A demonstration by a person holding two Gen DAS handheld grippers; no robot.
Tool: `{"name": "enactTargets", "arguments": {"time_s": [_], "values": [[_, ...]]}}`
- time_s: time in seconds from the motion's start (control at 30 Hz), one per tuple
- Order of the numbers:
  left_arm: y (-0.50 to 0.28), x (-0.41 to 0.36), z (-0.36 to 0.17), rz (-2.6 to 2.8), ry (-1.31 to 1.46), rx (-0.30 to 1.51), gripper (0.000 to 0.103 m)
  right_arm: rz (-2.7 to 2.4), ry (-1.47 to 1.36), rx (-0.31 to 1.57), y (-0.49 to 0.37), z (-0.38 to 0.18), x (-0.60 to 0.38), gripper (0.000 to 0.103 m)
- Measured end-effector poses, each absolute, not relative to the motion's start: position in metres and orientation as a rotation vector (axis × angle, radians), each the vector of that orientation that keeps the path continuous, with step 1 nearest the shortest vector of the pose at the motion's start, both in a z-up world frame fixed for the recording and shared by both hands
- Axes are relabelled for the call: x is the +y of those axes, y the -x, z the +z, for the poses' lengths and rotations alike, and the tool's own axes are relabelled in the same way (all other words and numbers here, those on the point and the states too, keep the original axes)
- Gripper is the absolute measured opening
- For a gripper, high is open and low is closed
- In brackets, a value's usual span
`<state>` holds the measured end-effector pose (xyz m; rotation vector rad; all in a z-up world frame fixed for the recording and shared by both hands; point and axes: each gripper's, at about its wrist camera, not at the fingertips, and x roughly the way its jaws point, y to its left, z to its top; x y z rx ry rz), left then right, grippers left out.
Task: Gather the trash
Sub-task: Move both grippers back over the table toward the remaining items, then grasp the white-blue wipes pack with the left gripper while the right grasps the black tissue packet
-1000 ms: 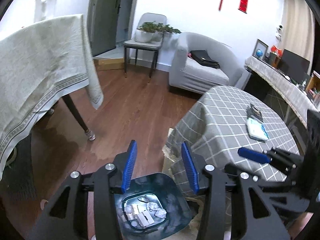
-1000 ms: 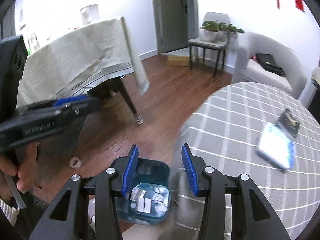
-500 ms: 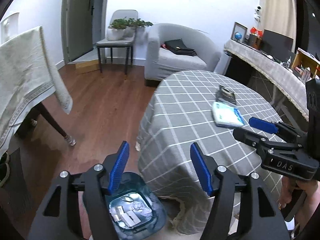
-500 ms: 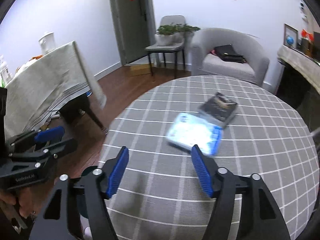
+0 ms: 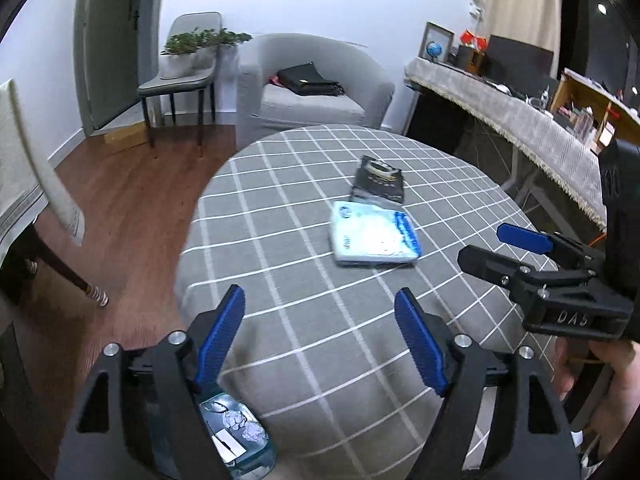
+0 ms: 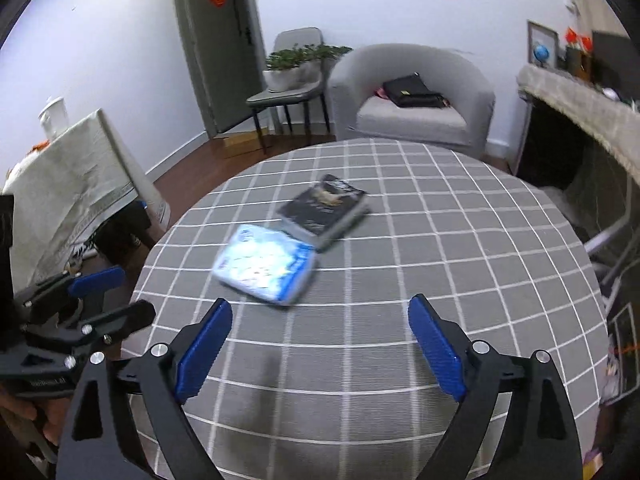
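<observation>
1. A blue bin (image 5: 236,436) stood on the floor at the near left edge of the round table (image 5: 304,320), holding crumpled paper balls and flat white scraps.
2. On the checked cloth lay a blue-and-white packet (image 5: 374,236), with a dark book (image 5: 379,179) touching its far side.
3. The left gripper (image 5: 320,336) hung wide open and empty, the packet well beyond its fingers.
4. The right gripper (image 6: 320,348) was likewise spread wide, holding nothing, the packet (image 6: 266,264) ahead and slightly left.
</observation>
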<state>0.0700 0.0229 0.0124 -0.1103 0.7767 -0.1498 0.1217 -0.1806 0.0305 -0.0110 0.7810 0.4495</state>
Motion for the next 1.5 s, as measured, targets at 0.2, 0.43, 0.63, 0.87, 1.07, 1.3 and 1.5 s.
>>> {"name": "enactTargets", "arguments": {"time_s": [0.2, 0.43, 0.63, 0.87, 1.07, 1.3, 1.5], "values": [[-0.092, -0.004, 0.007, -0.164, 0.066, 0.82, 0.086, 0.422, 0.013, 0.816, -0.134, 0.032, -0.195, 0.093], [-0.115, -0.024, -0.002, -0.171, 0.046, 0.862, 0.091, 0.41, 0.031, 0.853, -0.143, 0.031, -0.206, 0.093], [-0.136, -0.041, -0.013, -0.139, -0.022, 0.891, 0.091, 0.388, -0.018, 0.883, -0.155, 0.032, -0.224, 0.094], [-0.154, -0.04, -0.022, -0.122, -0.014, 0.925, 0.091, 0.408, -0.066, 0.891, -0.166, 0.037, -0.23, 0.094], [-0.166, -0.044, -0.024, -0.111, -0.047, 0.934, 0.082, 0.42, -0.175, 0.896, -0.178, 0.043, -0.226, 0.094], [-0.164, -0.029, -0.021, -0.119, -0.038, 0.919, 0.074, 0.433, -0.195, 0.892, -0.189, 0.042, -0.199, 0.094], [-0.157, 0.004, -0.013, -0.087, 0.01, 0.907, 0.074, 0.431, -0.183, 0.88, -0.195, 0.038, -0.168, 0.094]]}}
